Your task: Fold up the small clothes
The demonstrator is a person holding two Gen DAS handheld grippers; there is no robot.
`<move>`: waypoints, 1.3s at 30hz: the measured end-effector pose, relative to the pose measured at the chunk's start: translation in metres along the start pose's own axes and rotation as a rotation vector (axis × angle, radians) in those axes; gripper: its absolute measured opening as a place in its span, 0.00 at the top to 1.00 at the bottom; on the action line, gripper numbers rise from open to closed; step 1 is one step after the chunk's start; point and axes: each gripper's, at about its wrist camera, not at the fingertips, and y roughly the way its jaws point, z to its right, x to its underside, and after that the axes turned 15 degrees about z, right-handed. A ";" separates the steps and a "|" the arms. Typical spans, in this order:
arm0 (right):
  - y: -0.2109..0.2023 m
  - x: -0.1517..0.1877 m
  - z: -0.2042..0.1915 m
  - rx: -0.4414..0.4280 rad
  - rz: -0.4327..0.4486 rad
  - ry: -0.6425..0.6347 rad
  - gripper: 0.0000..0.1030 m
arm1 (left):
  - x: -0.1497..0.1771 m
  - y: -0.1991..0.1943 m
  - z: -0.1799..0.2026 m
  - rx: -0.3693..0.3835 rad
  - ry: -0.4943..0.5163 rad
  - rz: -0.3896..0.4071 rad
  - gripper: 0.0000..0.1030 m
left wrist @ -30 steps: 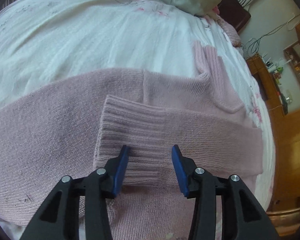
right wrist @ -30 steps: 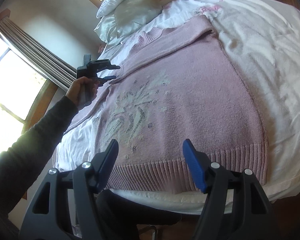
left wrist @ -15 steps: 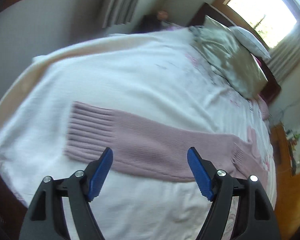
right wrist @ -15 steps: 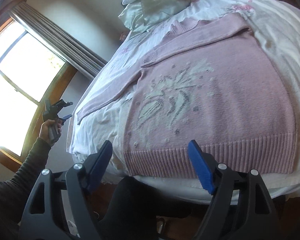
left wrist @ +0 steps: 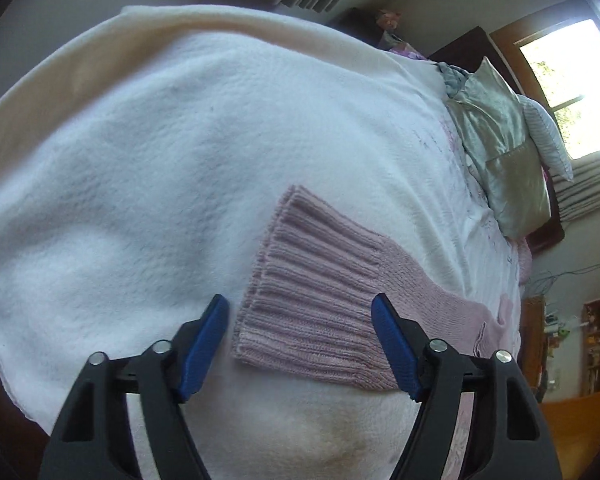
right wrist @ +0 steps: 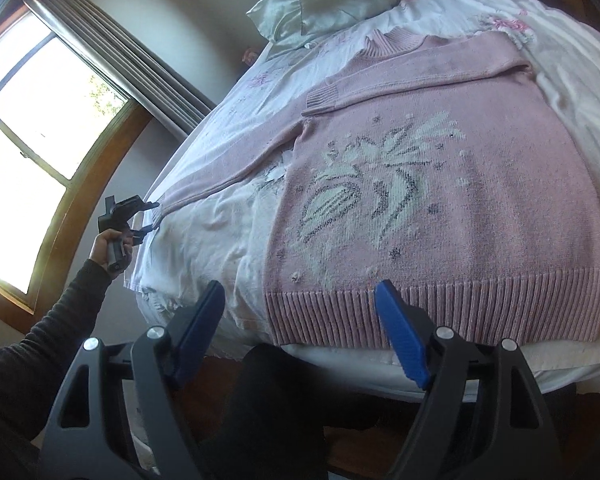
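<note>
The ribbed cuff of the pink knitted sweater's outstretched sleeve is framed between the left gripper's parted fingers, sleeve running away rightward; the right gripper, fingers likewise apart, is held farther off.

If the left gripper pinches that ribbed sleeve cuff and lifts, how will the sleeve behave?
Probably floppy: the sleeve lies limp across the bedspread, so it should drape below the left gripper. The ribbed cuff looks thick and textured, so likely good grip with little slip. The sweater is large knit; its body may drag and stretch rather than follow.
</note>
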 end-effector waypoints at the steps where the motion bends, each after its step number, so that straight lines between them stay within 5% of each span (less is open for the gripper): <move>1: 0.003 -0.001 -0.001 -0.002 -0.002 -0.001 0.24 | 0.000 -0.001 0.005 0.011 0.020 -0.007 0.68; 4: 0.004 -0.006 -0.009 -0.020 0.012 -0.025 0.24 | -0.004 -0.009 0.021 0.046 0.056 -0.019 0.81; 8: 0.005 -0.019 -0.014 -0.030 0.032 -0.062 0.24 | -0.020 -0.033 0.061 0.129 0.081 0.029 0.82; 13: 0.004 -0.038 0.001 -0.016 0.051 -0.057 0.24 | -0.035 -0.062 0.162 0.271 0.198 0.092 0.83; 18: 0.001 -0.058 0.031 -0.023 0.067 0.036 0.24 | -0.016 -0.067 0.288 0.398 0.355 0.085 0.83; 27: -0.011 -0.083 0.094 0.006 0.103 0.153 0.24 | 0.088 0.001 0.462 0.490 0.577 -0.038 0.83; 32: -0.014 -0.088 0.123 0.039 0.114 0.165 0.24 | 0.169 0.057 0.506 0.497 0.648 -0.138 0.83; 39: -0.011 -0.090 0.151 0.069 0.110 0.173 0.24 | 0.264 0.137 0.518 0.464 0.686 -0.297 0.83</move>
